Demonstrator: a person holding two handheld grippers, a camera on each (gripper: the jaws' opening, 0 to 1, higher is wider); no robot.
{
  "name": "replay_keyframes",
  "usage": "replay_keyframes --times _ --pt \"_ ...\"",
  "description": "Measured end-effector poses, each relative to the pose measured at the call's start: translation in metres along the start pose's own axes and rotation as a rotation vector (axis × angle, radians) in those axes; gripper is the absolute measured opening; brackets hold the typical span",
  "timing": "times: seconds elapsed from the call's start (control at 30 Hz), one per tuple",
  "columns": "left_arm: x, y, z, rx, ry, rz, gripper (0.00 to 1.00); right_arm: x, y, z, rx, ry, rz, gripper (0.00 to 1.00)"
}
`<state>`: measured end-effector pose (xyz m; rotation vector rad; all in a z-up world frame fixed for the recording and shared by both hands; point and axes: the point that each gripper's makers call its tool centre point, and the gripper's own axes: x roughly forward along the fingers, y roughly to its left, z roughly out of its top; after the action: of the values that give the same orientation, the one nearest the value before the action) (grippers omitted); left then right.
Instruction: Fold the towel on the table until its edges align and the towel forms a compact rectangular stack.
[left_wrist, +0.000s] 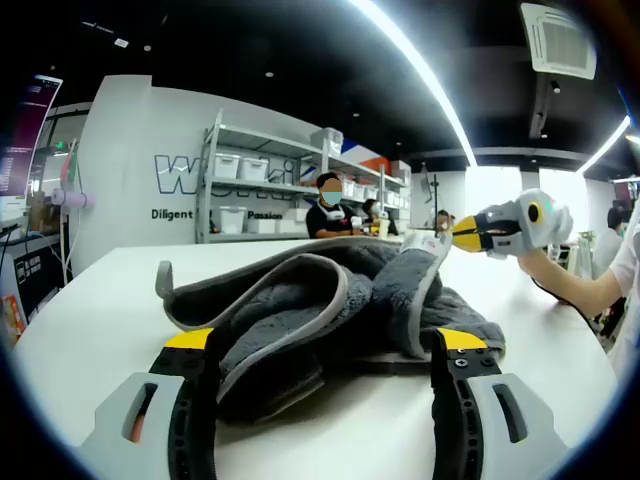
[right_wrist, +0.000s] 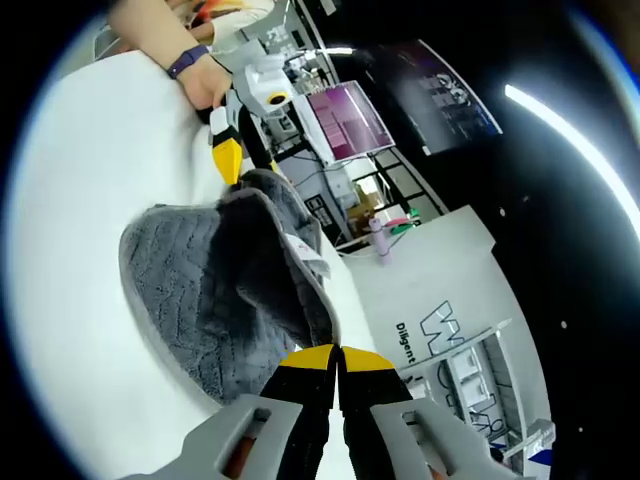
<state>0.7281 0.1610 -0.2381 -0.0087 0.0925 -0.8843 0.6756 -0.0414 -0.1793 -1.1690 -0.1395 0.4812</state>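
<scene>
**Jaws at opposite edges of a half-gathered towel**

Jaws of the left gripper stand spread wide in the left gripper view, one yellow-tipped finger at each side of the near edge of the towel, which bulges between them without clearly being clamped. Jaws of the right gripper are pressed together in the right gripper view, pinching a thin edge of the towel near its sewn label. In the left gripper view this same gripper reaches in from the right and lifts the far corner off the table.

The grey towel lies crumpled near the middle of the white table, partly doubled over, its pale binding curling in loops and its edges not yet aligned. A small hanging loop stands up at its left end.

Handling, as judged: the cloth appears soft, thick and limp, light enough to lift by a corner yet prone to sag and bunch; it should not slip readily. The bound hem and corners look the firmest places to take hold, since a grip in the plush middle would gather several layers at once. Folding seems at an early stage.
</scene>
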Motion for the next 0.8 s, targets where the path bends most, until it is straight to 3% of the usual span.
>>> replay_keyframes --times 0.8 --pt "0.002 -0.003 -0.001 0.003 0.004 0.000 0.85 -0.007 -0.025 -0.045 0.116 0.075 -0.052 0.00"
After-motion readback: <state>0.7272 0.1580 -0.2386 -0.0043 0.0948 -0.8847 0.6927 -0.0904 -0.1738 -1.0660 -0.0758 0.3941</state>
